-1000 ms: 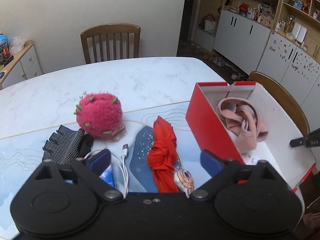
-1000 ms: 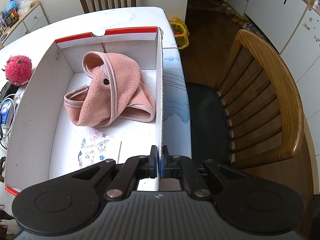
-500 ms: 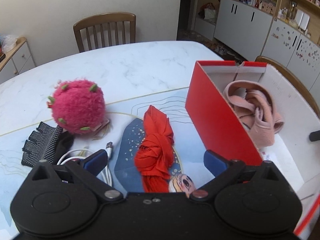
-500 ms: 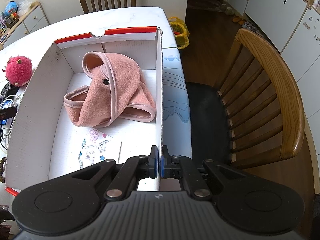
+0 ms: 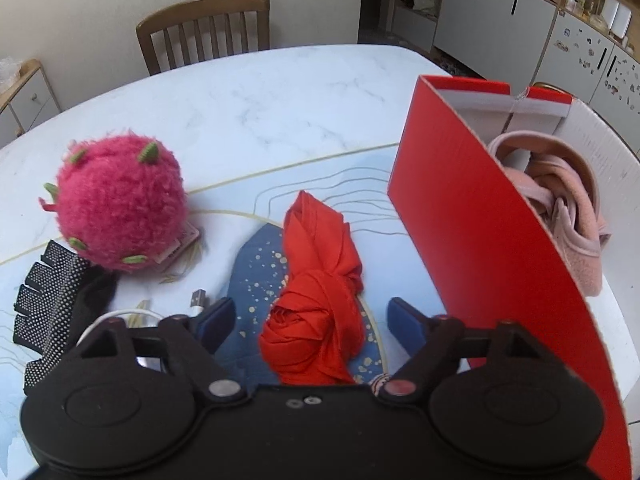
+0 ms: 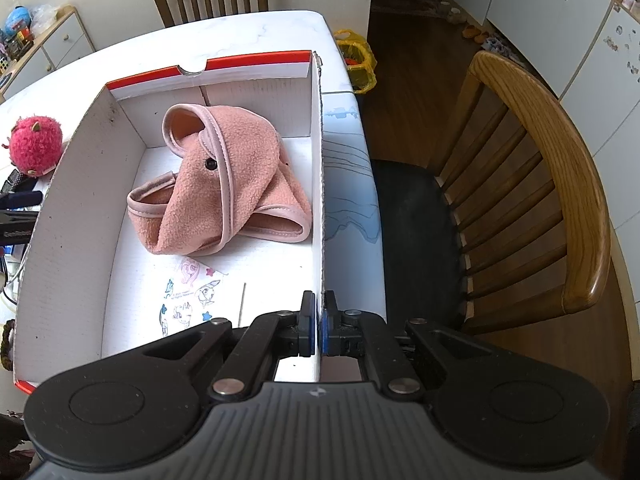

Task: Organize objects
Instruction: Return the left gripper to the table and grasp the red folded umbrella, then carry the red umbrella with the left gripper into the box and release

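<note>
A knotted red cloth [image 5: 320, 300] lies on the blue-patterned mat beside the red box [image 5: 480, 248]. My left gripper [image 5: 310, 320] straddles the cloth's near end; its jaws are closing, and the blue pads [image 5: 218, 316] stand clear of the cloth on both sides. In the right wrist view the box [image 6: 72, 184] is white inside and holds a pink fleece garment [image 6: 228, 184] and a sticker sheet [image 6: 188, 296]. My right gripper [image 6: 319, 328] is shut on the box's right wall [image 6: 319, 200].
A pink dragon-fruit plush [image 5: 120, 204], a black dotted glove [image 5: 48, 308] and a white USB cable [image 5: 196, 300] lie left of the cloth. Wooden chairs stand at the table's far side [image 5: 204, 28] and at its right [image 6: 540, 200]. Cabinets line the back wall.
The left gripper has come down and forward over the red cloth, which now lies between its narrowing jaws. The right gripper keeps its hold on the box wall unchanged.
</note>
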Motion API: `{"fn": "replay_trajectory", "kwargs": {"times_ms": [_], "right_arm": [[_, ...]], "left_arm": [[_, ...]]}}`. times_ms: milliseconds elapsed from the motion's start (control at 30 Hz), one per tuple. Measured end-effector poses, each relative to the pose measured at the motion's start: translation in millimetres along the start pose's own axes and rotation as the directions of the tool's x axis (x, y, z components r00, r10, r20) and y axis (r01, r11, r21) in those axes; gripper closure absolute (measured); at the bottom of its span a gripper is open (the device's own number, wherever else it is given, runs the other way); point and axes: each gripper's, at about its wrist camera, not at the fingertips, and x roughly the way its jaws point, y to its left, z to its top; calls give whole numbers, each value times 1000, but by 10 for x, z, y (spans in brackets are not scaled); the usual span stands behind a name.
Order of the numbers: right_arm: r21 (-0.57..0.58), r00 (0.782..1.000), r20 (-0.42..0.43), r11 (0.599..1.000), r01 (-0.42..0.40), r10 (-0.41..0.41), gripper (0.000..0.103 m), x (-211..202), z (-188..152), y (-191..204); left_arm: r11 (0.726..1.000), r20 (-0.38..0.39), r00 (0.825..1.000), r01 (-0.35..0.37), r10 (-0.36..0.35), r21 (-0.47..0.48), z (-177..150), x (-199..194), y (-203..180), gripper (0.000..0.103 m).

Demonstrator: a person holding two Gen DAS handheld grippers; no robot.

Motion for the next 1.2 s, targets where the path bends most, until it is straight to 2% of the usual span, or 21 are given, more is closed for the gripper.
{"fn": "replay_trajectory", "kwargs": {"times_ms": [100, 133, 200, 400, 767, 1000, 1200], "right_arm": [[-4, 1000, 0, 1000, 2, -2, 100, -1, -1, 7], [-4, 1000, 0, 1000, 2, -2, 100, -1, -1, 5], [-4, 1000, 0, 1000, 2, -2, 100, 0, -1, 6], [-4, 1000, 2, 1000, 1, -1, 100, 2, -3, 3], [1, 1000, 8, 1000, -5, 5, 100, -3, -13, -10], [3, 1000, 10, 1000, -11, 11, 100, -9, -13, -14], [6, 1000, 13, 1000, -17, 17, 100, -16, -15, -20]], "left_arm": [[1000, -11, 1000, 6, -6, 11, -2, 25, -10, 36], [1000, -14, 1000, 5, -5, 14, -1, 33, -12, 45], [1000, -23, 1000, 10, -10, 18, 4, 42, -10, 54], [1000, -21, 1000, 15, -14, 14, 47, -11, 32, 68], [999, -9, 1000, 7, -7, -49, 208, -445, 205, 71], [997, 56, 997, 48, -45, -62, 348, -861, 250, 71], [993, 114, 991, 86, -76, -86, 418, -1161, 115, 71]]}}
